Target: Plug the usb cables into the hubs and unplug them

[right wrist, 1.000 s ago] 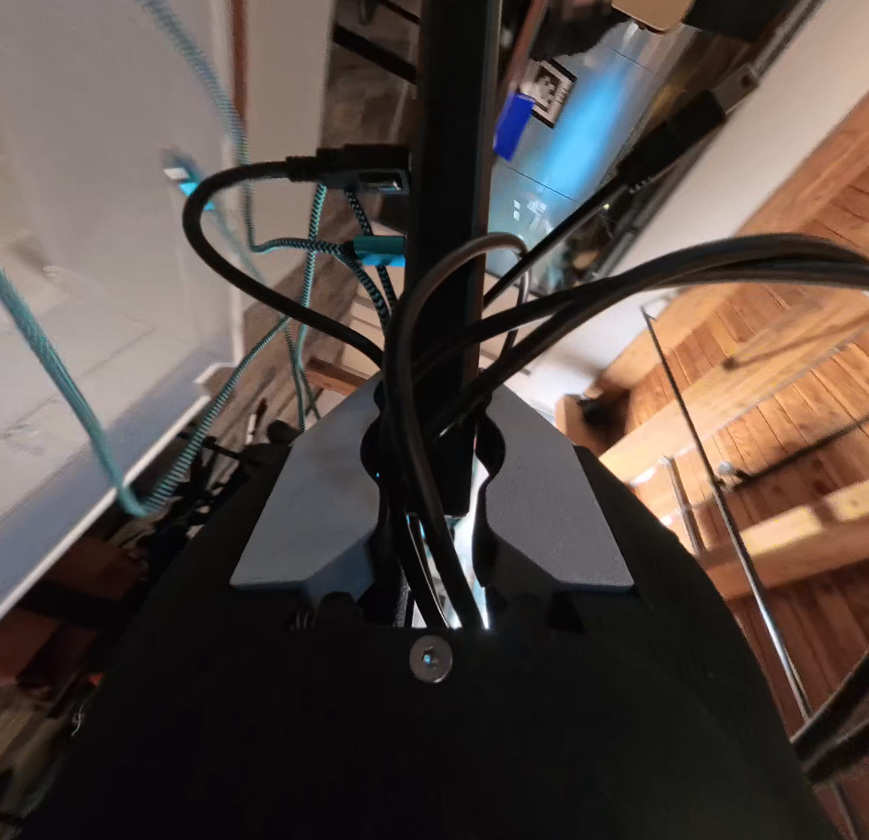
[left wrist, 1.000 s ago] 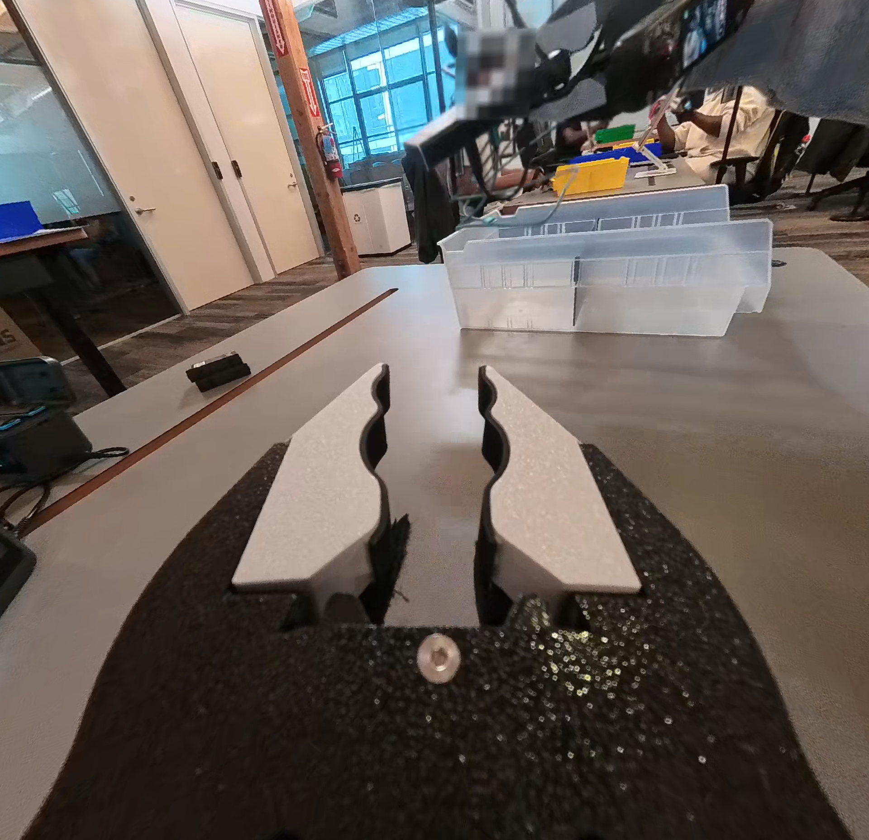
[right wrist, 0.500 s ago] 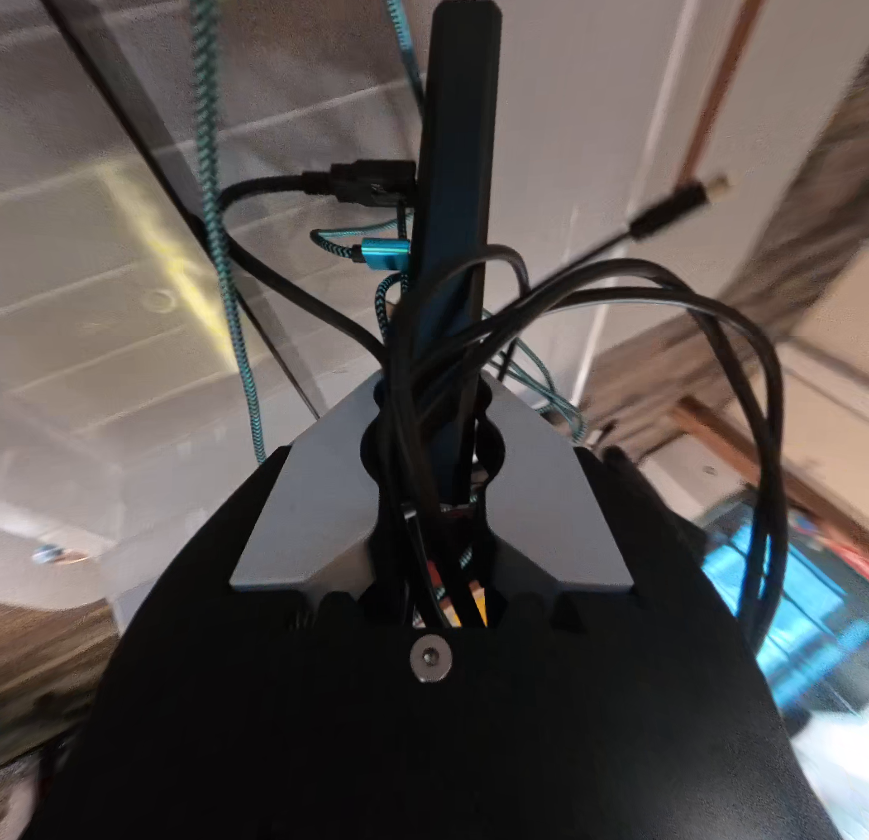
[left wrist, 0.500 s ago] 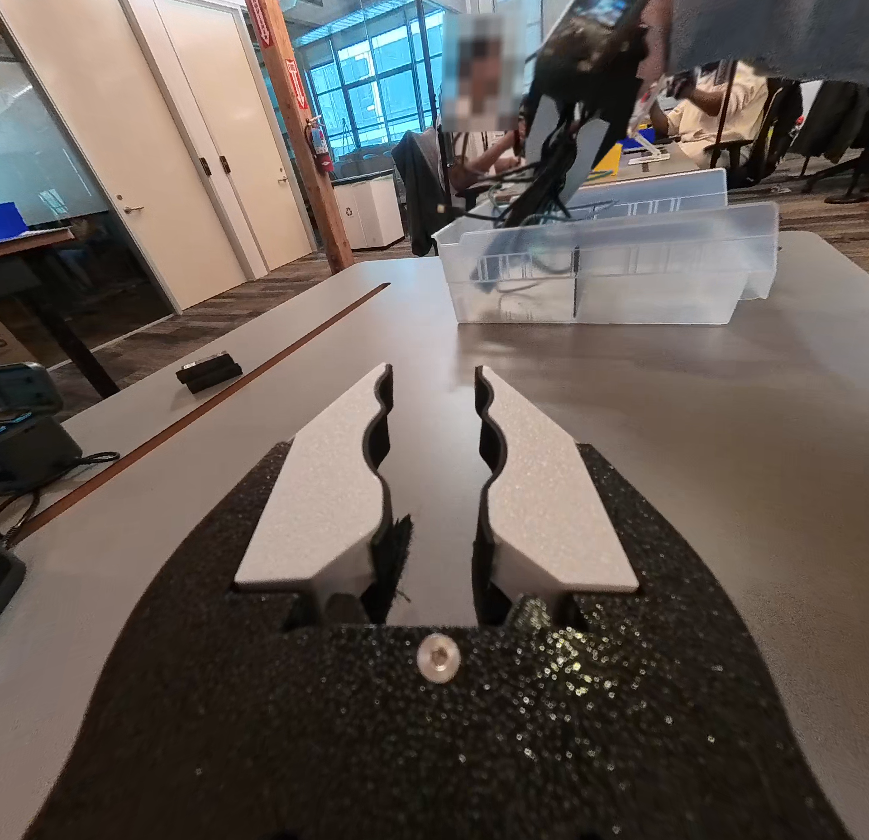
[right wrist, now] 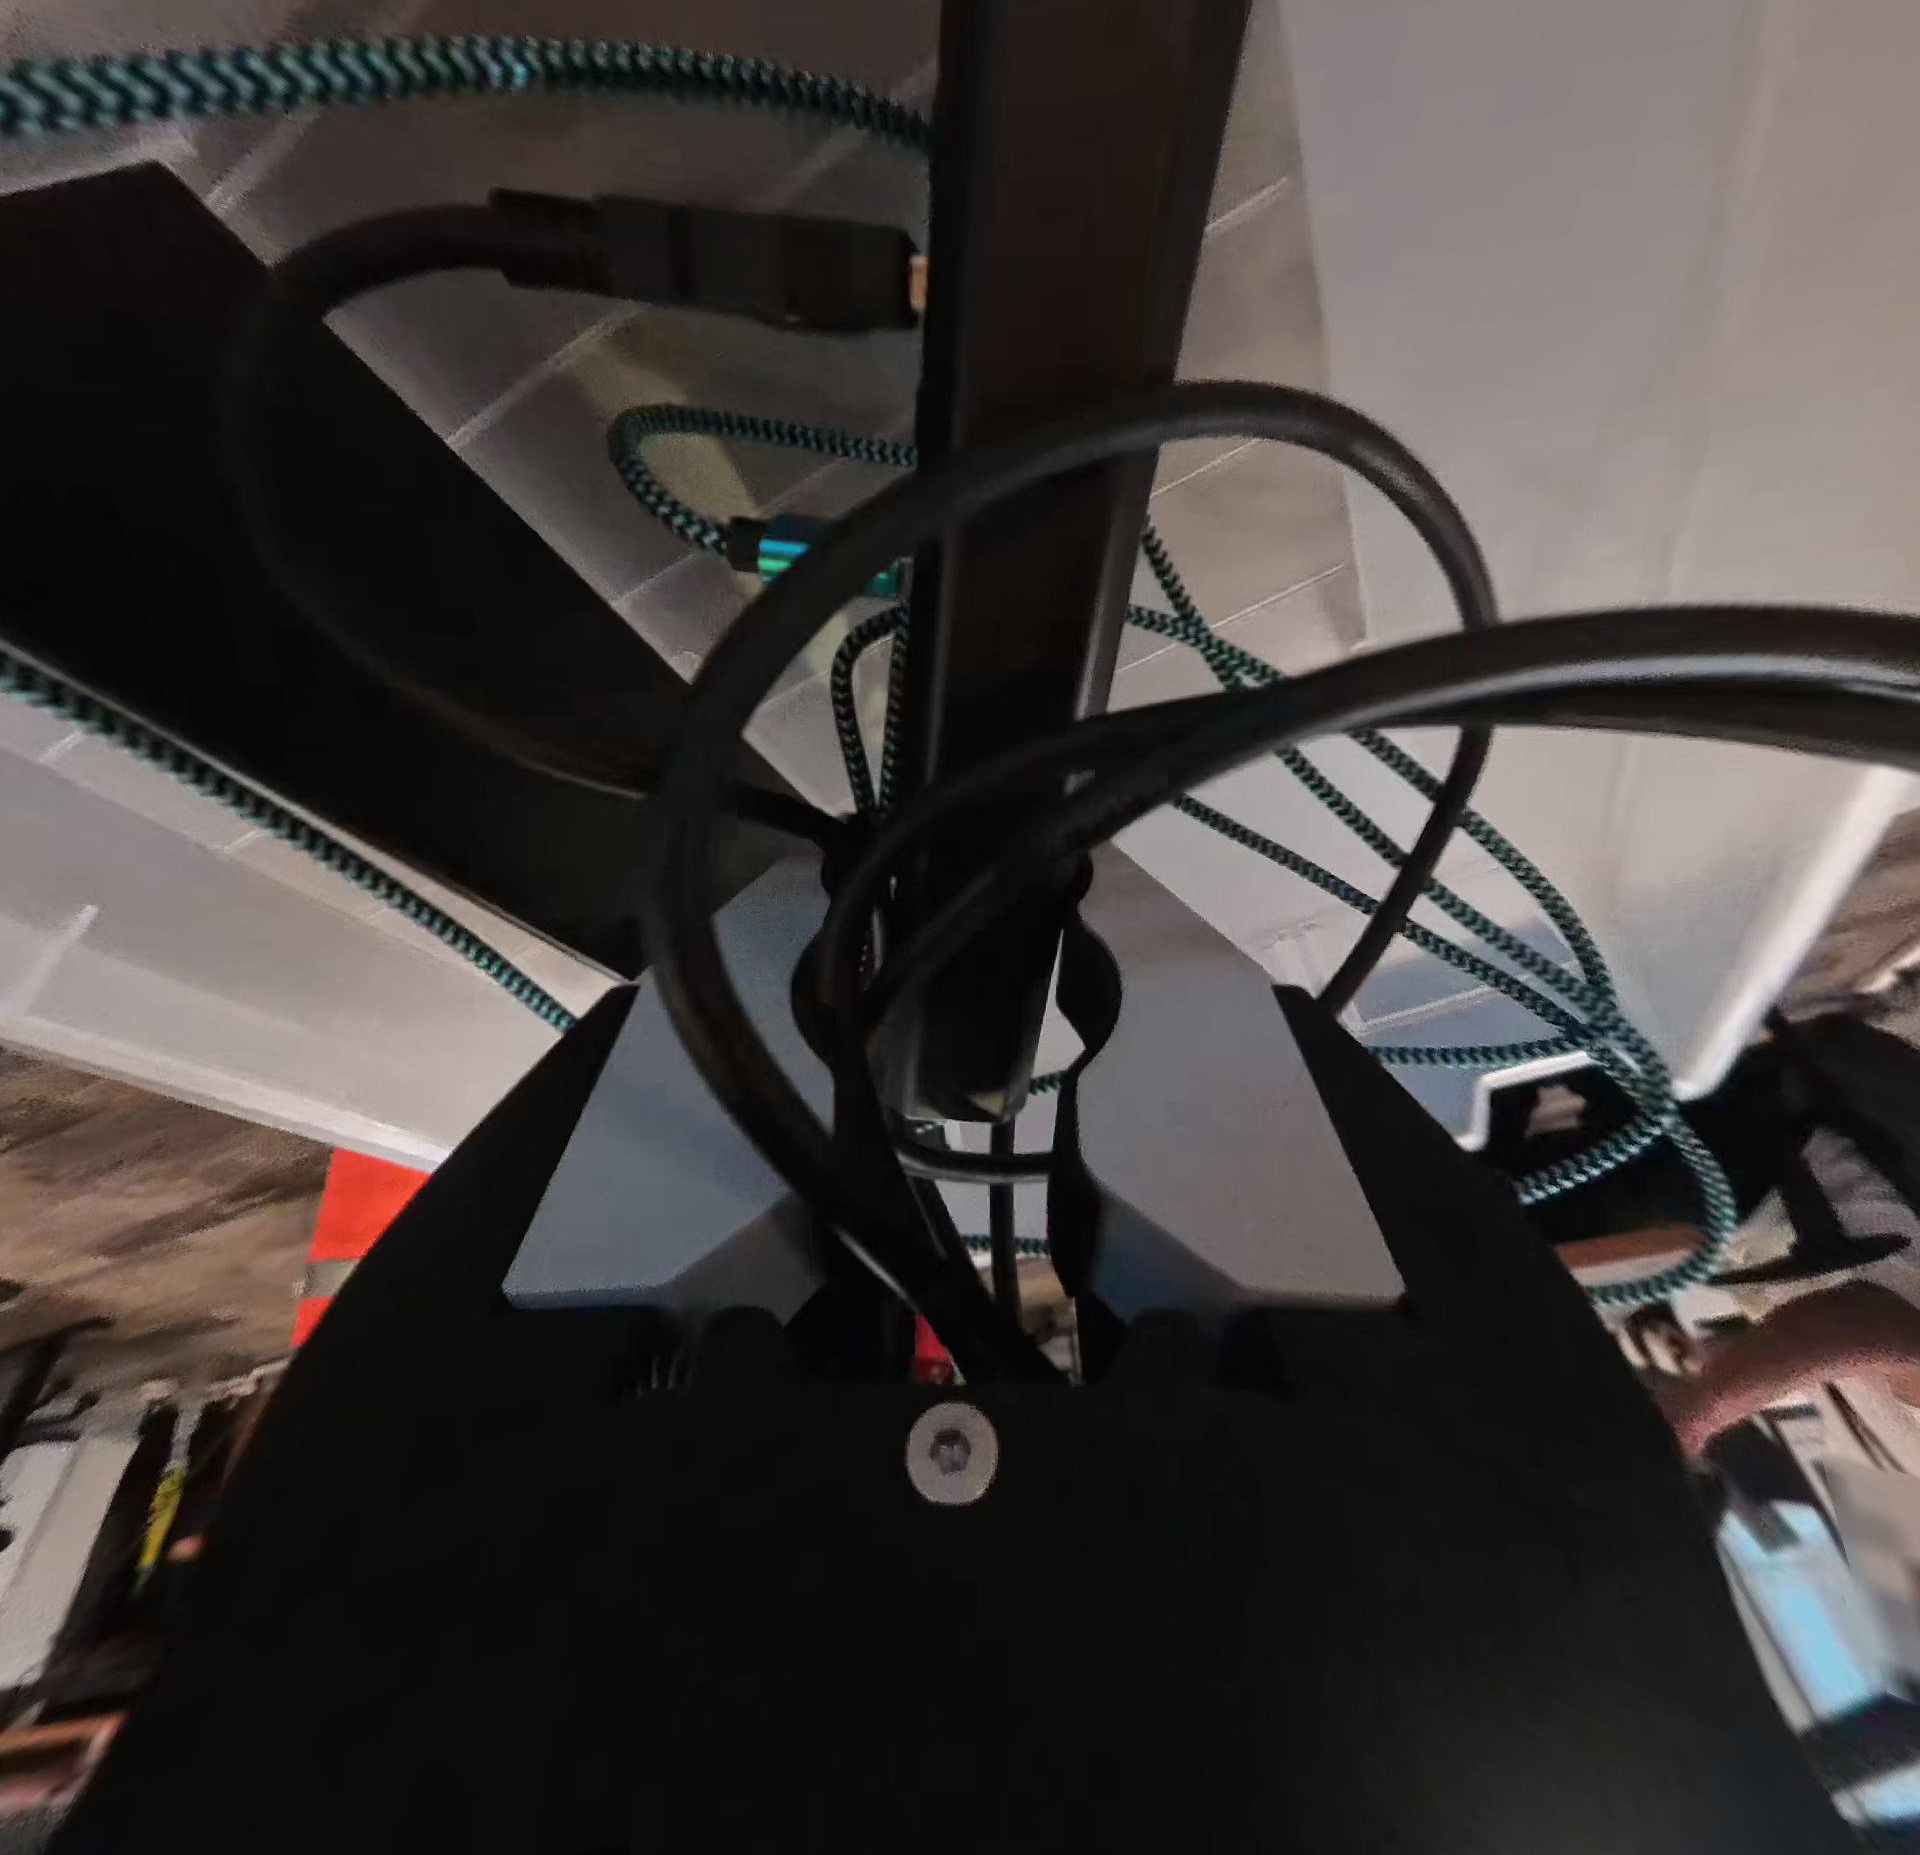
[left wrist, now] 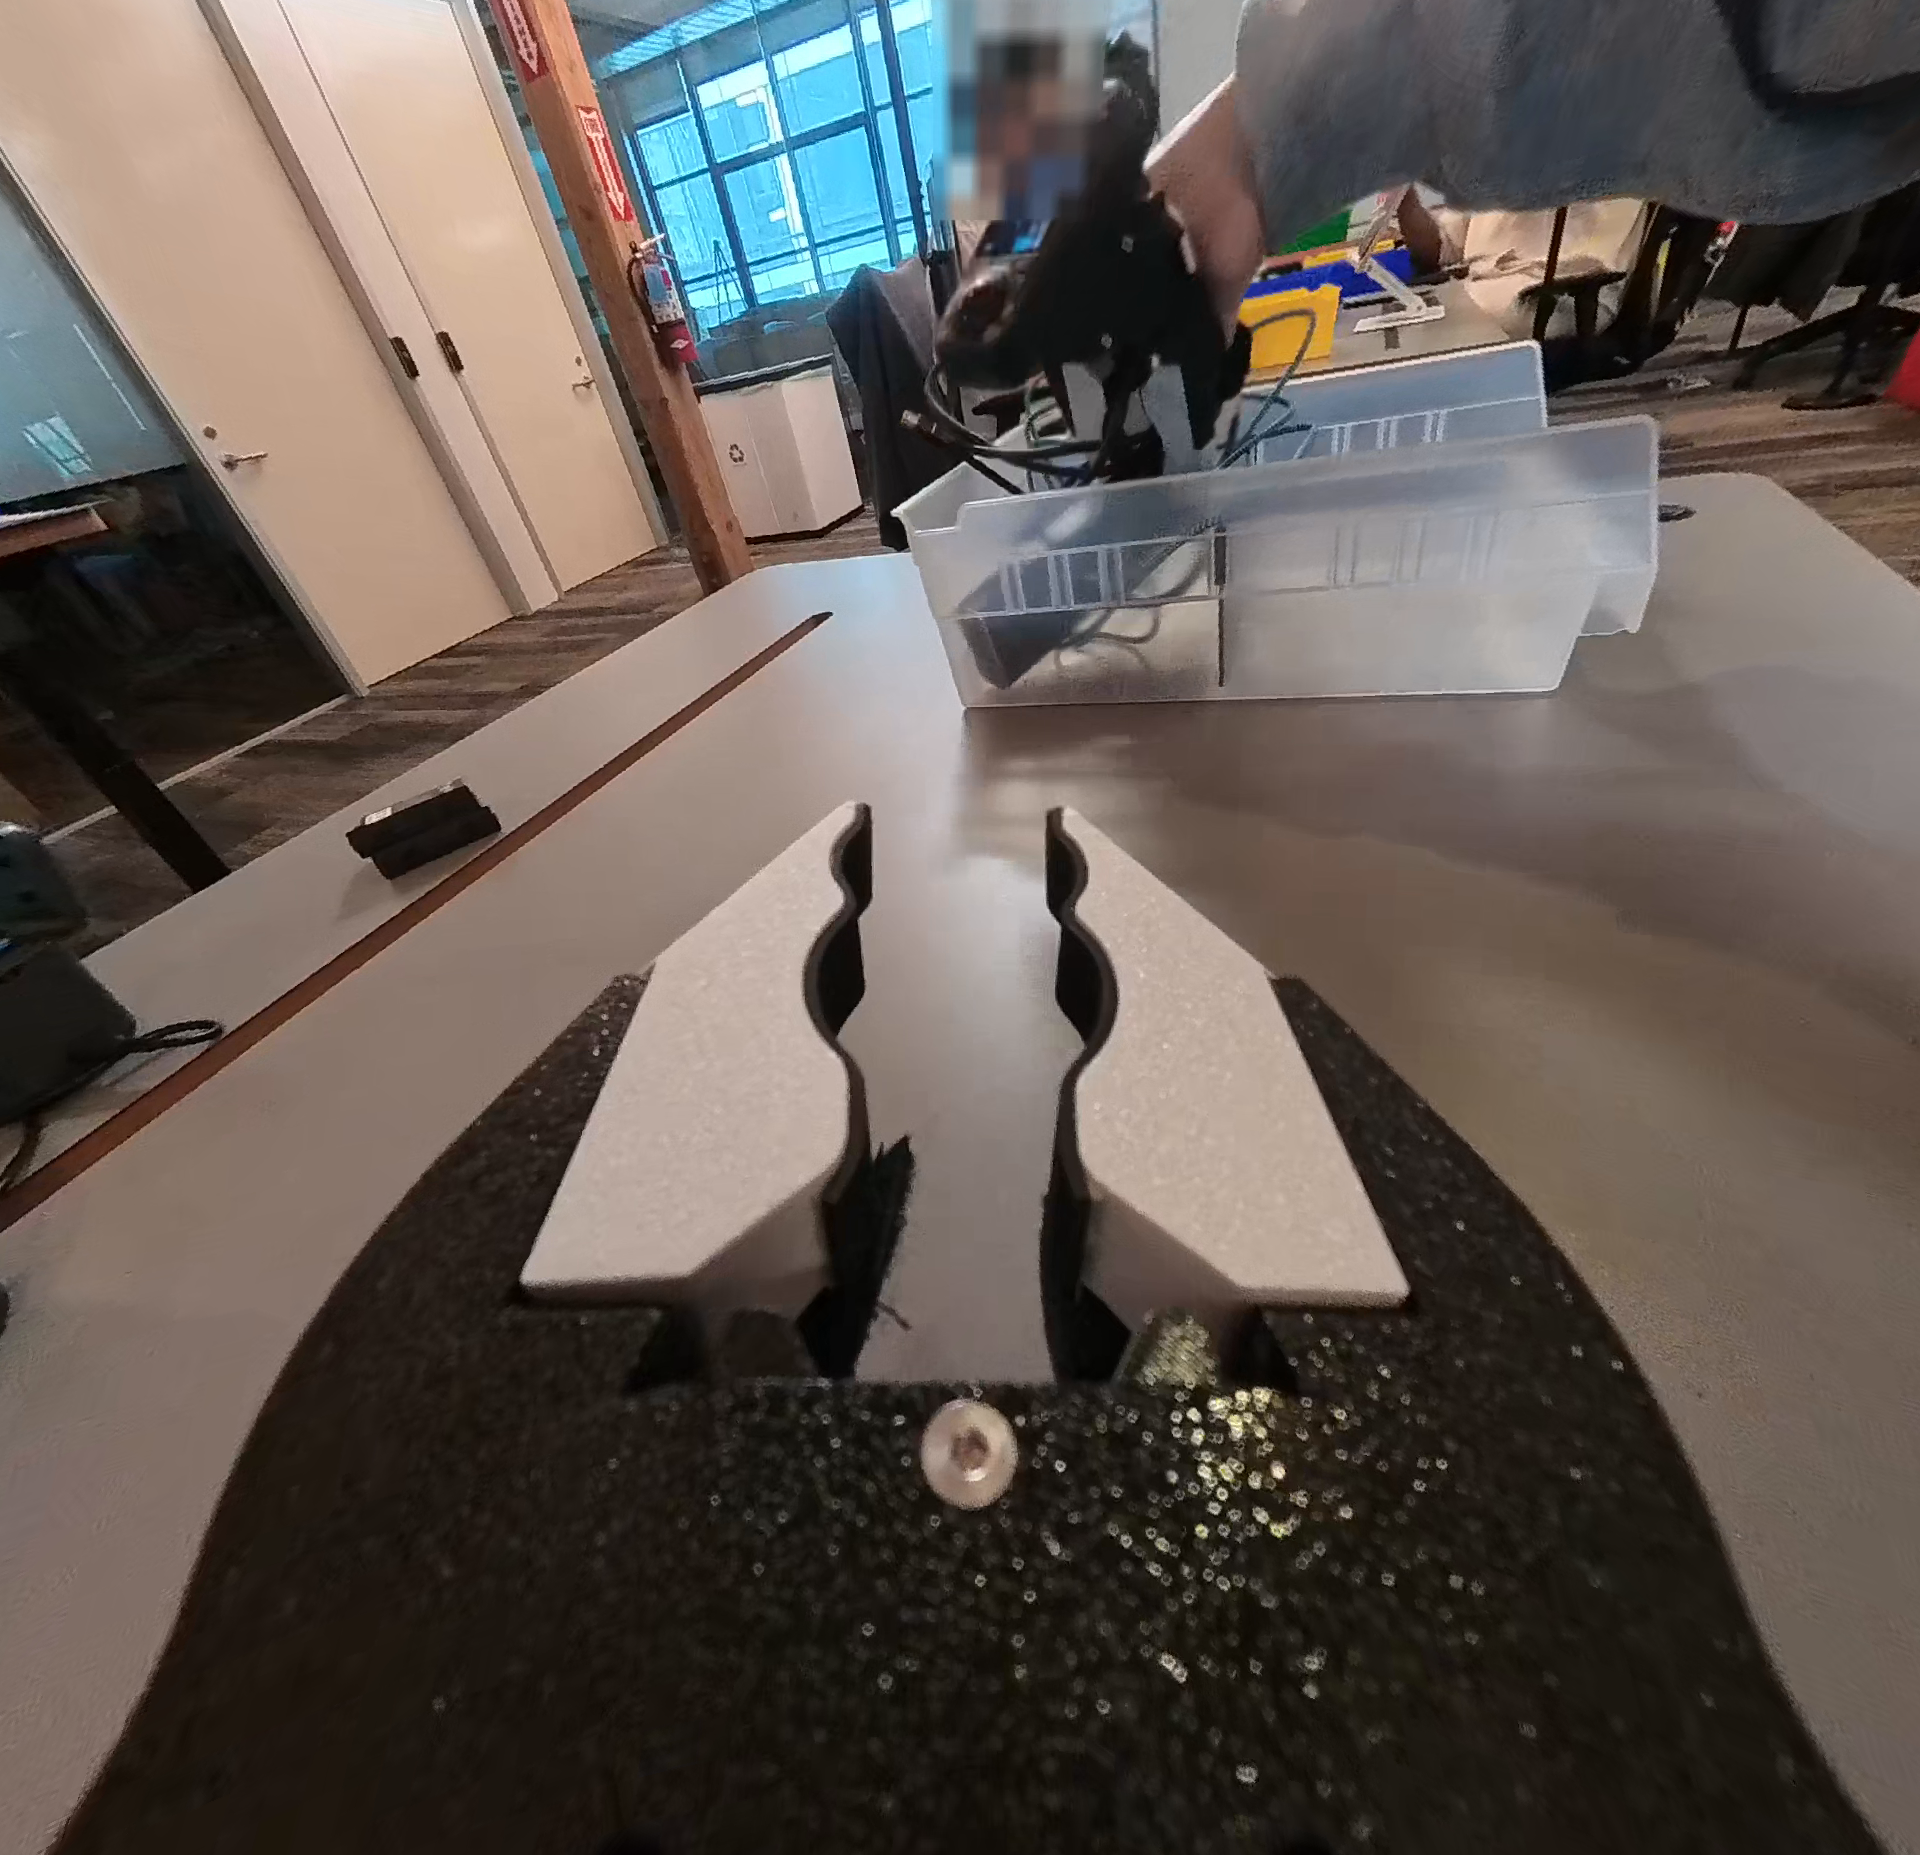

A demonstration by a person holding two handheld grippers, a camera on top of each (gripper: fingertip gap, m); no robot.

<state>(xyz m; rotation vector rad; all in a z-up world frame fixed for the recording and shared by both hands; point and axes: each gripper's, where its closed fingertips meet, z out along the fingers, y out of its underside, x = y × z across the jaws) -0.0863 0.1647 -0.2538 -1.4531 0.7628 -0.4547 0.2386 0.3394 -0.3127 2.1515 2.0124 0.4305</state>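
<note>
My left gripper (left wrist: 956, 829) is open and empty, low over the grey table (left wrist: 1455, 1078). My right gripper (right wrist: 956, 870) is shut on a long black USB hub (right wrist: 1060, 351) together with several looped black cables (right wrist: 1351, 693). A black plug (right wrist: 727, 267) and a teal braided plug (right wrist: 779, 548) sit in the hub's left side. In the left wrist view the right gripper (left wrist: 1132, 392), held by a hand in a grey sleeve, is down at the left compartment of a clear plastic bin (left wrist: 1403, 600). A second dark flat object (right wrist: 260, 558) lies in the bin.
A small black object (left wrist: 421, 829) lies on the neighbouring table left of a brown seam. A dark device with a cable (left wrist: 52, 1026) sits at the far left. A second clear bin (left wrist: 1434, 392) stands behind the first. Yellow and blue bins and chairs stand beyond. My right fingertips sit around 40 cm from my left ones. My left gripper is the nearer one to the small black object (left wrist: 421, 829): about 35 cm, against 40 cm.
The right gripper has swung down with the hub and cable bundle, from above the bin to its left compartment. The left gripper has stayed open and almost still.
</note>
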